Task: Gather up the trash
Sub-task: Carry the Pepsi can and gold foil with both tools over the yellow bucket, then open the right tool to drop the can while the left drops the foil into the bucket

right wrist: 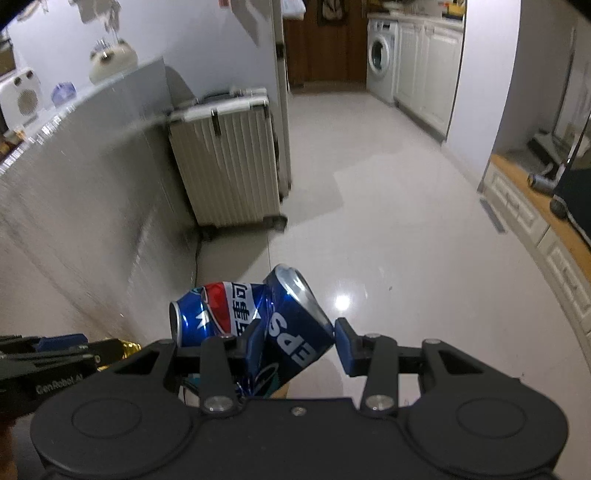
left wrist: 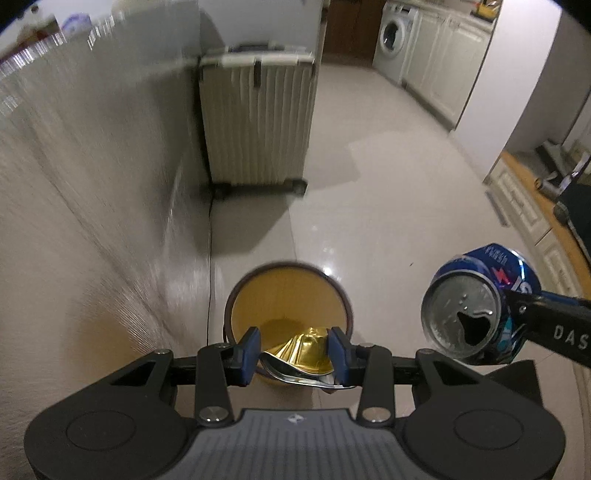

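Observation:
My left gripper [left wrist: 295, 347] is shut on a crushed gold can [left wrist: 299, 352], pinched between its blue pads. Right below it stands a round bin [left wrist: 236, 291] with a brown rim and a yellow inside. To the right, a dented blue Pepsi can [left wrist: 476, 302] hangs above the floor beside the bin, held by my right gripper [left wrist: 546, 317]. In the right wrist view, that gripper [right wrist: 299, 336] is shut on the bent Pepsi can [right wrist: 284, 314]. The left gripper [right wrist: 62, 347] and a bit of the gold can [right wrist: 129, 347] show at the left edge there.
A pale ribbed suitcase [left wrist: 258, 122] stands on the tiled floor behind the bin, against a grey panel [left wrist: 92, 184] on the left. A thin cable [left wrist: 210, 258] runs down beside the panel. A washing machine [left wrist: 393, 33] and white cabinets [left wrist: 443, 66] stand far off.

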